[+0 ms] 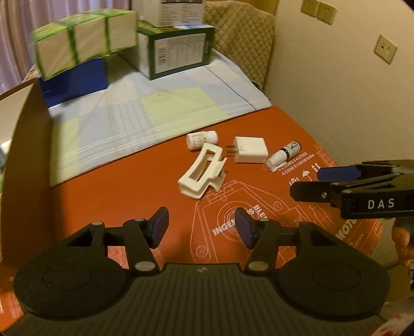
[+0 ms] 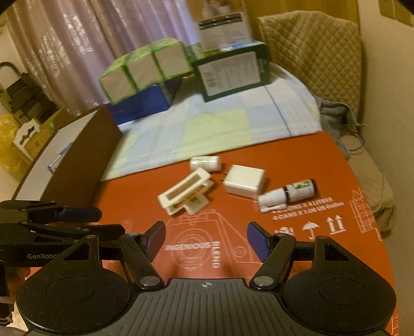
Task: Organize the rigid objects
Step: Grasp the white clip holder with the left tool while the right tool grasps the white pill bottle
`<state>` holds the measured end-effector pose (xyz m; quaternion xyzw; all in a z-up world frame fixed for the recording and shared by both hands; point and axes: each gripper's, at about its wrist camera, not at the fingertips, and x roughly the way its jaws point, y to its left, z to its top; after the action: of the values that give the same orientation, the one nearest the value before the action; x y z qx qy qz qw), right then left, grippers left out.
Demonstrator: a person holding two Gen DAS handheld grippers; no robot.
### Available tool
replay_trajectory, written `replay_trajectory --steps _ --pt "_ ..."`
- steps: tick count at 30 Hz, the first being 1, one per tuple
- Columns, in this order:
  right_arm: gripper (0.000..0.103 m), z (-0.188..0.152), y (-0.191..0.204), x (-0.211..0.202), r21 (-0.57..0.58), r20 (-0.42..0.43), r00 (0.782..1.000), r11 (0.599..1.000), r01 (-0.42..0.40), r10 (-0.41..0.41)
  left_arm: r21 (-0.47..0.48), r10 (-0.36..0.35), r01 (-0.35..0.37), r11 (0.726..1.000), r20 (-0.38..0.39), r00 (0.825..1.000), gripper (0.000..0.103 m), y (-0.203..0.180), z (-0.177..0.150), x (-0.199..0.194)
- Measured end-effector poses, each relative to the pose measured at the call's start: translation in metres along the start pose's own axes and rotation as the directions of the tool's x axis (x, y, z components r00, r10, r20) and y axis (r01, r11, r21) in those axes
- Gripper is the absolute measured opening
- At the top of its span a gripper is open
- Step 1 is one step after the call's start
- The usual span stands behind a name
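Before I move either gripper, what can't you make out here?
- Small bottle label: too small in left view, blurred in right.
- Dropper bottle print: motion blur, right view.
- Top box: cut off by the upper edge, left view.
- Brown box contents: hidden by its wall.

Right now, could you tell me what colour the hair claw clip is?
The hair claw clip is cream white, clearest in the left wrist view.

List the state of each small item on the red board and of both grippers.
Hair clip: on its side, closed.
Charger plug: lying flat, prongs toward the clip.
White bottle: lying down, capped.
Dark bottle: lying down, capped.
Left gripper: open, empty.
Right gripper: open, empty.
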<state>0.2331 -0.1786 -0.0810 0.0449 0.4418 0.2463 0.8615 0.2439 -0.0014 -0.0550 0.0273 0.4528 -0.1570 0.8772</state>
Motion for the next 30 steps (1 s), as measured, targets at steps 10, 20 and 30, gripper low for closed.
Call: replay_trajectory --steps 10,20,30 --pt "0.067 0.001 -0.028 0.013 0.06 -0.007 0.997 0.995 0.074 -0.074 0.121 -0.022 0.022 0.992 0.001 1.0 0.06 -0.009 0.025 0.049" --pt "0.067 0.013 -0.046 0.031 0.114 -0.006 0.993 0.987 0.116 -0.116 0.199 -0.026 0.035 0.979 -0.046 0.999 0.06 -0.011 0.045 0.097" --pt "0.067 0.018 -0.052 0.044 0.132 -0.035 0.992 0.984 0.122 -0.119 0.23 -0.052 0.068 0.971 -0.074 0.996 0.046 -0.009 0.053 0.121"
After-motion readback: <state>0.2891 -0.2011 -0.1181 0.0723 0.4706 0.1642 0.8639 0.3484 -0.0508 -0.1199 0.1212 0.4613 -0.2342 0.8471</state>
